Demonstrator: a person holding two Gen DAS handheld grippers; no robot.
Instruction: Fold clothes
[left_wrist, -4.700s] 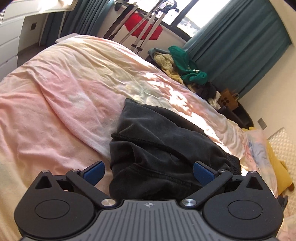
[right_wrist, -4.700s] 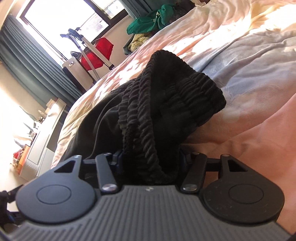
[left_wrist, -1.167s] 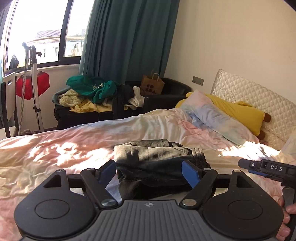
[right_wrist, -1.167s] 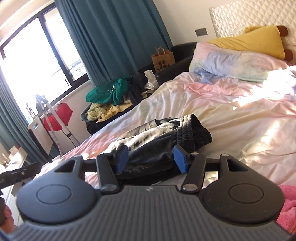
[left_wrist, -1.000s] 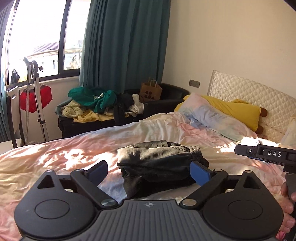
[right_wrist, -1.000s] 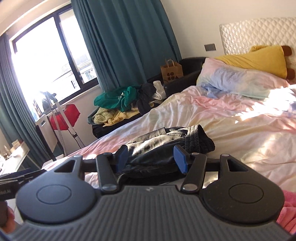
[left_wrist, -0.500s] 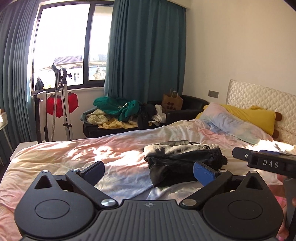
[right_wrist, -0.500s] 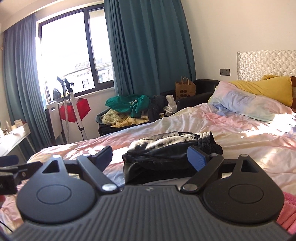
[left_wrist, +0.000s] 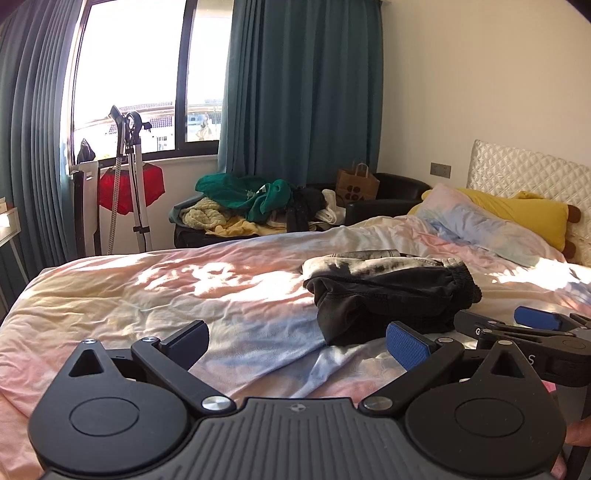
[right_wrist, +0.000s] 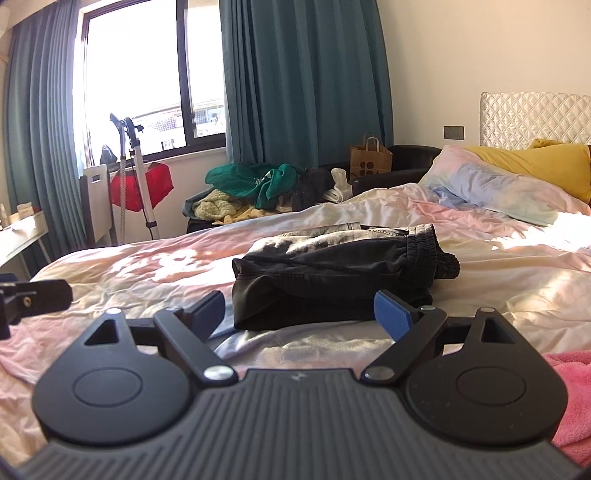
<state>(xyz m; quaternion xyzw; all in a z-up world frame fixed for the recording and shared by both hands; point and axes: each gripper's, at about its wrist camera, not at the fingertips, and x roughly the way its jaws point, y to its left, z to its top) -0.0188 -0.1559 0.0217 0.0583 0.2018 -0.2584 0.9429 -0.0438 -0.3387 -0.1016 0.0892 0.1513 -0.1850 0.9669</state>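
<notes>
A folded black garment (left_wrist: 388, 291) (right_wrist: 332, 273) with a ribbed waistband lies on the pastel tie-dye bed cover (left_wrist: 184, 288) (right_wrist: 498, 280). My left gripper (left_wrist: 299, 341) hovers open in front of it and to its left, with nothing between the blue pads. Directly before the garment, my right gripper (right_wrist: 301, 314) stands wide open, clear of the cloth. The right gripper's fingers (left_wrist: 535, 319) also show at the right edge of the left wrist view. Part of the left gripper (right_wrist: 37, 295) shows at the left edge of the right wrist view.
A pile of green, yellow and dark clothes (left_wrist: 255, 206) (right_wrist: 258, 192) sits on a dark sofa beyond the bed. Pillows (left_wrist: 491, 225) (right_wrist: 506, 192) lie at the quilted headboard. A pink towel (right_wrist: 569, 391) lies at the near right. A stand with a red item (left_wrist: 129, 184) is by the window.
Both grippers let go of the black garment, opened wide and drew back from it. The garment now lies folded and farther away on the bed.
</notes>
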